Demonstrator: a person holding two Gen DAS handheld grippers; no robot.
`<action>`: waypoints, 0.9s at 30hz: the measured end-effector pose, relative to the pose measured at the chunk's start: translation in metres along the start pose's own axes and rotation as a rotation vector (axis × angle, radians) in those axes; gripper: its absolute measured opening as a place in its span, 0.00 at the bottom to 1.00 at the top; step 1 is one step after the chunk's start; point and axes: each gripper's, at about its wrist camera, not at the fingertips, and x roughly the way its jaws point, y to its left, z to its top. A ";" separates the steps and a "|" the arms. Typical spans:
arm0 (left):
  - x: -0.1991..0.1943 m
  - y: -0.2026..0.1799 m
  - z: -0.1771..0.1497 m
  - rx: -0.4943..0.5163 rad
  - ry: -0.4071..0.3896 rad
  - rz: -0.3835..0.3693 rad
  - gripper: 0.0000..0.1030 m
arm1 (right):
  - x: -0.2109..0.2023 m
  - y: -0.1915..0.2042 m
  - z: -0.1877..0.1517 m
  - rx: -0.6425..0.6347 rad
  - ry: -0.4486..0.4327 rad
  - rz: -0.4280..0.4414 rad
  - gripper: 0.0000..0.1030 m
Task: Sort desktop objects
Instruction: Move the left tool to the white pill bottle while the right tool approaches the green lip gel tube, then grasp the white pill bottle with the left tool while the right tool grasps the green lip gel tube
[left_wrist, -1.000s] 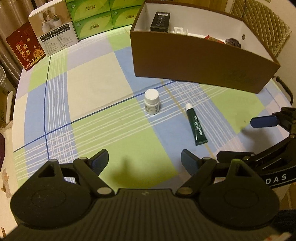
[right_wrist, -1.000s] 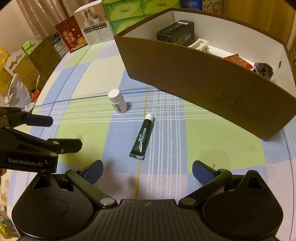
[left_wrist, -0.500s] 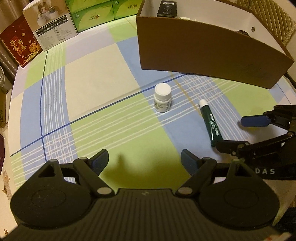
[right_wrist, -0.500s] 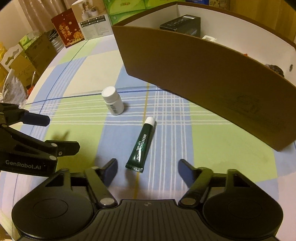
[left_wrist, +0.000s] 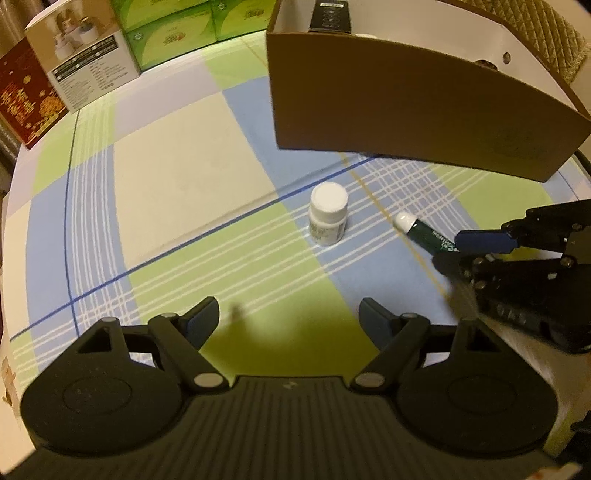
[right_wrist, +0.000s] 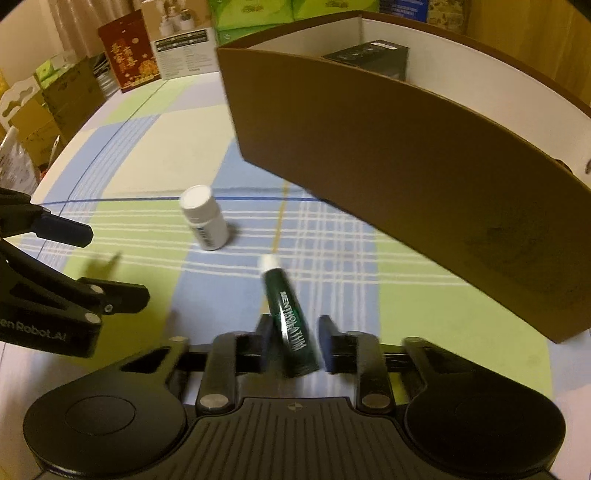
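Observation:
A dark green tube with a white cap (right_wrist: 286, 314) lies on the checked tablecloth, its lower end between my right gripper's (right_wrist: 293, 343) narrowed fingers; the image is blurred and small gaps show on both sides. The tube also shows in the left wrist view (left_wrist: 421, 230), partly under the right gripper (left_wrist: 465, 251). A small white pill bottle (left_wrist: 328, 212) stands upright ahead of my left gripper (left_wrist: 288, 319), which is open and empty. The bottle also shows in the right wrist view (right_wrist: 205, 218). A large brown cardboard box (left_wrist: 406, 96) holding several items stands behind.
Product boxes (left_wrist: 85, 62) and green tissue packs (left_wrist: 173, 29) line the table's far left edge. A quilted chair back (left_wrist: 554, 40) stands behind the box. Cardboard cartons (right_wrist: 48, 103) sit off the table's left side. The left gripper shows in the right wrist view (right_wrist: 92, 266).
My right gripper has moved forward over the tube and its fingers have narrowed around the tube's lower end. My left gripper has moved closer to the pill bottle, staying open.

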 end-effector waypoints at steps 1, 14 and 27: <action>0.001 -0.001 0.002 0.005 -0.004 -0.003 0.78 | -0.001 -0.005 0.000 0.012 -0.001 -0.004 0.19; 0.015 -0.019 0.036 0.109 -0.099 -0.039 0.63 | -0.024 -0.079 -0.009 0.145 -0.005 -0.127 0.18; 0.032 -0.024 0.045 0.082 -0.119 -0.043 0.22 | -0.045 -0.120 -0.030 0.234 -0.033 -0.173 0.20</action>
